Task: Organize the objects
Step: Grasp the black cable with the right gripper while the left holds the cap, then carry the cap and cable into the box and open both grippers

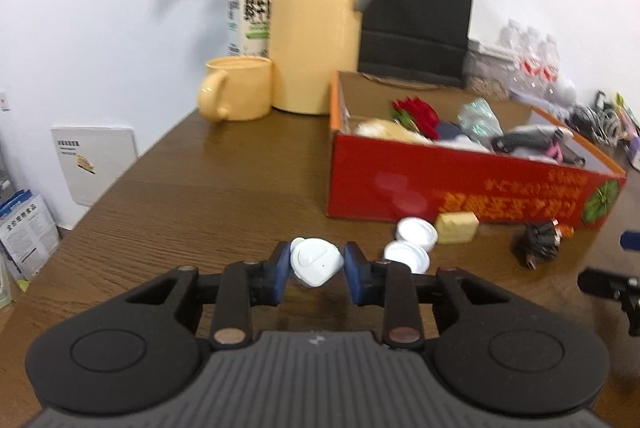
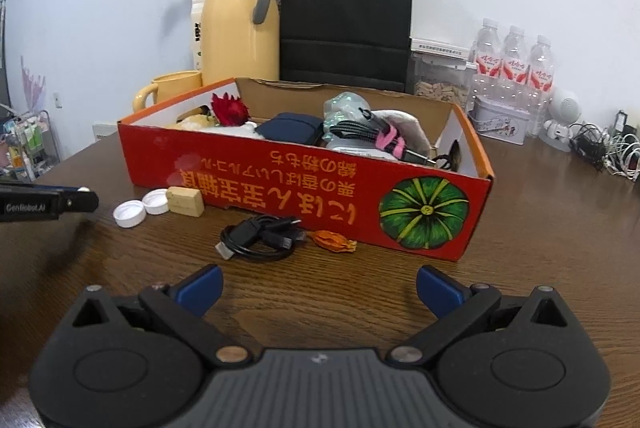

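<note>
Left tongs (image 1: pixel 316 264) tilted down, clamping white case (image 1: pixel 315 262) (rounded), right tongs (image 2: pixel 318 288) wide, empty

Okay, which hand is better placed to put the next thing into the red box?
Left. The left gripper already has the small white case between its blue pads, with the red box just ahead. The right gripper is open and empty, short of the black cable.

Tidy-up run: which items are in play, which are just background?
In play: white case between the left tool's pads, two white caps, cork block, black cable, dried orange pod, red box.

Background: yellow jug, mug, black bag, water bottles.
</note>
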The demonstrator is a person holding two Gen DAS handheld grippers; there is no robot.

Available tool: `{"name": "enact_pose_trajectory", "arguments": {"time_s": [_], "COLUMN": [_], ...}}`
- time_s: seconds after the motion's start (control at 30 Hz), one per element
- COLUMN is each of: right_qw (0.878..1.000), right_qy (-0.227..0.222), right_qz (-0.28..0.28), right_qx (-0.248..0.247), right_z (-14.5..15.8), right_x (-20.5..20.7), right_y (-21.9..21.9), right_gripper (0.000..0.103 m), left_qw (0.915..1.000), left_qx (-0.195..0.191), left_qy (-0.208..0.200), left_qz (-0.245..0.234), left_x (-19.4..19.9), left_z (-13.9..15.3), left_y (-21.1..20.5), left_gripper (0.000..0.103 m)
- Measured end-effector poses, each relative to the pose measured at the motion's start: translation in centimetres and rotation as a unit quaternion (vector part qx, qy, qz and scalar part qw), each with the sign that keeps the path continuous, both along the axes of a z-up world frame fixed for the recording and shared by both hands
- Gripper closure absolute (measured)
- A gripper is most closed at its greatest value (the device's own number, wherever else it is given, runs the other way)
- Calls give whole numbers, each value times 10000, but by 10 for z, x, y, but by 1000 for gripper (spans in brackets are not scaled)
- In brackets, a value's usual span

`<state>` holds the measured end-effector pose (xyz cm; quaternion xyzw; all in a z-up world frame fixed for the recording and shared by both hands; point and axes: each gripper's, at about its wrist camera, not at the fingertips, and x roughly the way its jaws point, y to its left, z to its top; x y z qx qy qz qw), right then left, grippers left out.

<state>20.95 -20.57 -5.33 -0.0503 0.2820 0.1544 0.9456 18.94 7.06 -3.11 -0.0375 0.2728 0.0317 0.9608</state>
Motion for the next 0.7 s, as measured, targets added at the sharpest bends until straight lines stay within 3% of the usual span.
{"name": "enact_pose_trajectory", "arguments": {"time_s": [0.2, 0.37, 0.5, 0.7], "right_qw": [9999, 9997, 9998, 9992], "right_qy": [57, 148, 148, 355], "right_qz": [107, 161, -1, -149], "right_qx": [79, 69, 136, 88], "right_z": [-1, -3, -2, -7], "right_x": [4, 18, 28, 40], "right_y": [14, 34, 44, 57], "right_gripper": [3, 22, 23, 45], "left_qw": [10000, 9999, 9999, 9999], "left_qx": [-23, -71, -93, -119], "left_qy": [-71, -108, -85, -95], "left_qz": [54, 51, 45, 26], "left_x": [-2, -3, -2, -3], "left_z": [2, 2, 1, 1], "left_y": [3, 4, 4, 4], "left_gripper": [73, 73, 73, 73]}}
